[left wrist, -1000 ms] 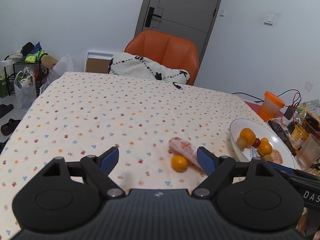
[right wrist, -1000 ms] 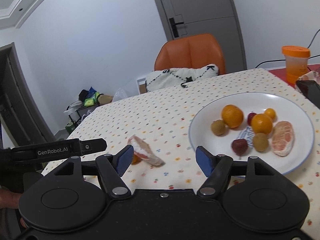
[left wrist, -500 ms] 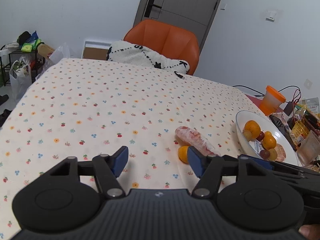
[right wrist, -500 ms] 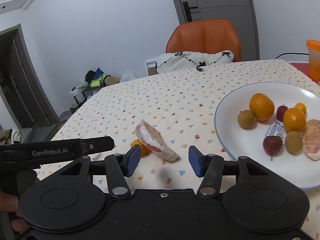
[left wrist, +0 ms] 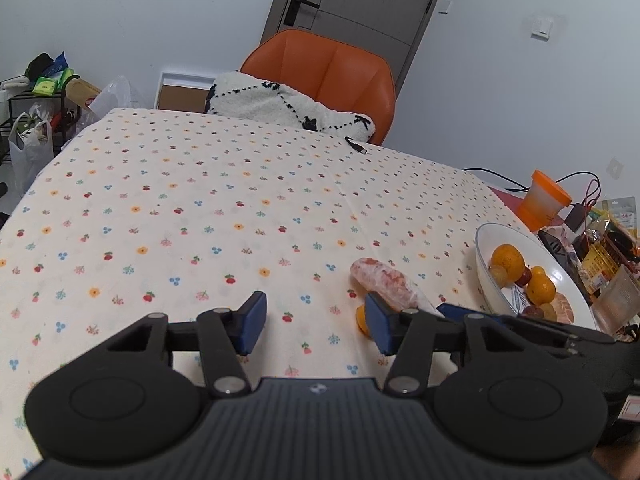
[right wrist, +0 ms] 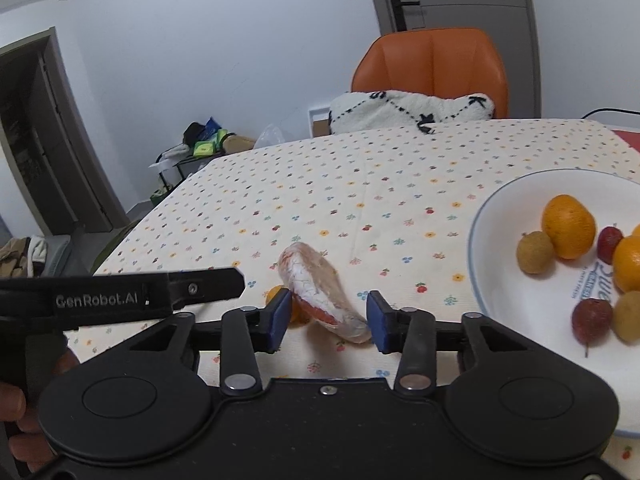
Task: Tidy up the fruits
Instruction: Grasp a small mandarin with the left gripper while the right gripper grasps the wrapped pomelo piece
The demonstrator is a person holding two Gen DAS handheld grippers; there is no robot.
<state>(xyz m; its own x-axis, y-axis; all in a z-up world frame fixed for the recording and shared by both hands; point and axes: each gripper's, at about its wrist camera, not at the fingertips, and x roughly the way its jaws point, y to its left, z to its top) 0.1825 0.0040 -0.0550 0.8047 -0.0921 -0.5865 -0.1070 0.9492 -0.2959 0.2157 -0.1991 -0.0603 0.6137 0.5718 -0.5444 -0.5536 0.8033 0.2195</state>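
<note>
White walls and a grey door (left wrist: 352,0) stand behind an orange chair (left wrist: 324,68) with a fluffy white cushion (left wrist: 276,104) on it. A dotted cloth covers the bench (left wrist: 200,208).

A peeled pomelo piece (right wrist: 320,288) lies on the cloth, and a small orange (right wrist: 280,300) sits touching its left side, partly hidden. The right gripper (right wrist: 327,318) is low over the pomelo piece. Its blue fingers (right wrist: 280,316) are apart, one on each side of the piece, and I cannot tell if they touch it.

The left gripper (left wrist: 314,326) is just left of that fruit. Its fingers (left wrist: 252,322) are apart too, with only cloth between them. Its right finger covers part of the small orange.

A white plate (right wrist: 504,280) sits to the right, near the pomelo piece. It holds oranges, small brown fruits, red fruits and another peeled piece. An orange cup (left wrist: 546,200) stands past the plate. A hand (right wrist: 16,412) holds the left gripper's handle.
</note>
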